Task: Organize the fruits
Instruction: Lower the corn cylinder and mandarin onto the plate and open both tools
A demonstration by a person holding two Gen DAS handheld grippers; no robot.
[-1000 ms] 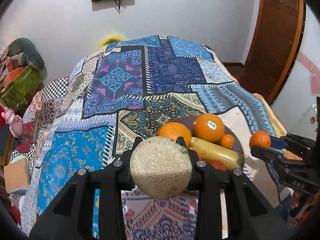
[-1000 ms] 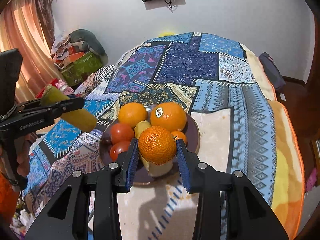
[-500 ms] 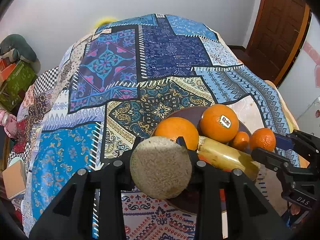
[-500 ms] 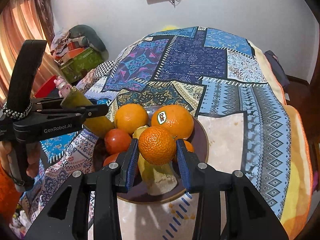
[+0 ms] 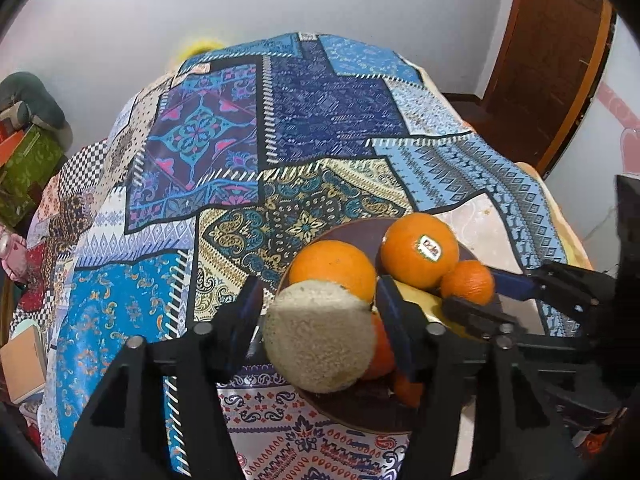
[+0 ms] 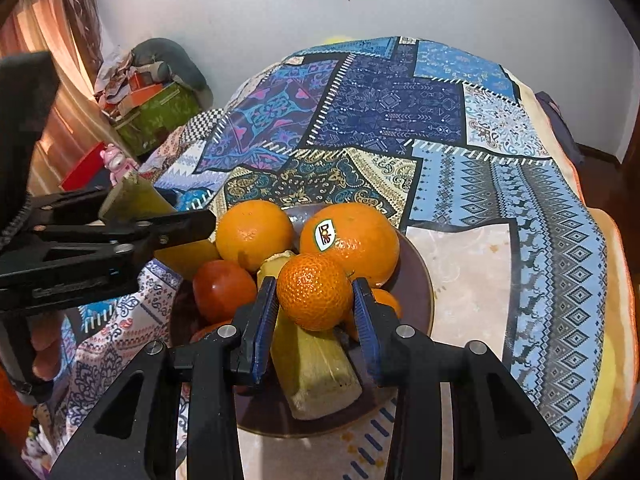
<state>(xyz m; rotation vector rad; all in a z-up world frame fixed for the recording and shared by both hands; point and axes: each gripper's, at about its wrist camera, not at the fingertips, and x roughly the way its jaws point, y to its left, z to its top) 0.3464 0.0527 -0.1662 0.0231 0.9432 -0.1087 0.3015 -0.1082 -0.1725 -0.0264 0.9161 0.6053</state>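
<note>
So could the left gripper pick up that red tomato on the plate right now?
Probably not: the left gripper is already shut on a sugarcane piece, so its jaws are full. The tomato itself lies uncovered on the plate.

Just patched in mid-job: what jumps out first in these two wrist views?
The dark brown plate heaped with fruit on the patchwork blue bedspread, topped by a big orange with a Dole sticker. Over it, the right gripper clamps a small dimpled mandarin. At the plate's left edge, the left gripper clamps a yellow-green cut stalk showing its pale fibrous end.
</note>
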